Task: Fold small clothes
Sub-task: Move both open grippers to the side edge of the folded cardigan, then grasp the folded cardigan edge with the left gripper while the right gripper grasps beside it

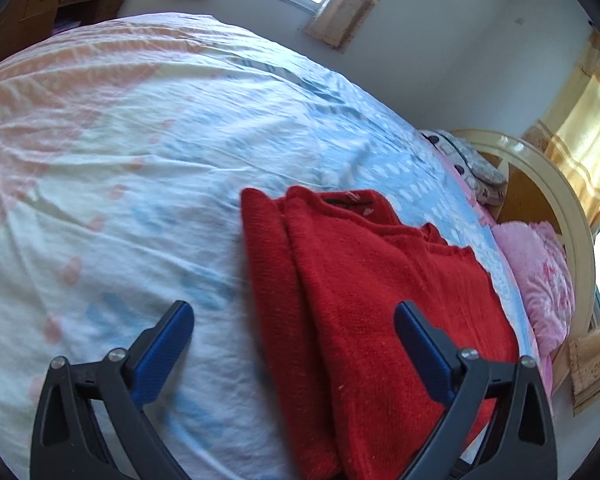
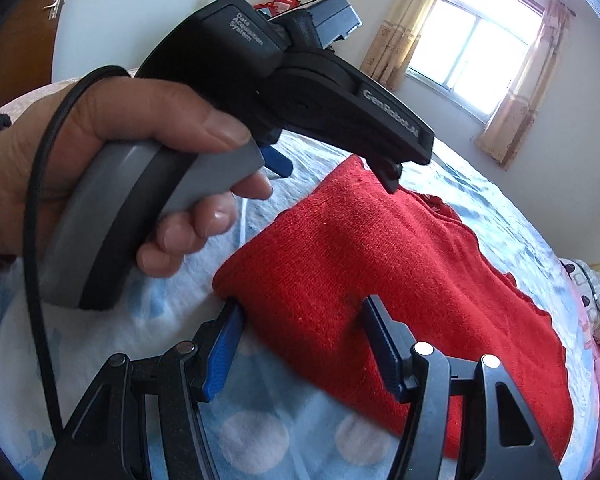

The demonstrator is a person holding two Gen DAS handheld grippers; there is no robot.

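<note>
**Red knit folded narrow on the bed, both claws spread**

Nearest our lenses were the claws themselves. Our left claw (image 1: 294, 314) stood spread wide above the bed (image 1: 140, 160), pinching nothing, with the near left edge of the red sweater (image 1: 360, 280) lying under the gap. Our right claw (image 2: 300, 312) was also spread, its blue pads (image 2: 224, 344) straddling the near left corner of the sweater without pressing on it, as far as we could see.

We judged the folding well advanced. The sweater lay flat on the blue-and-pink sheet as a long narrow strip, with a side flap already turned over the body along a lengthwise crease. We guessed that a crosswise fold, bringing one end onto the other, was still to come.

Its long axis ran from near to far, leaning slightly left in the left wrist view. The neckline, with a small label, pointed to the far end; the hem end lay toward us. A pink pillow (image 1: 540, 280) sat to the right near the headboard (image 1: 556, 196). In the right wrist view, a hand (image 2: 120, 152) gripped the left claw's handle above the far left edge of the sweater.
</note>
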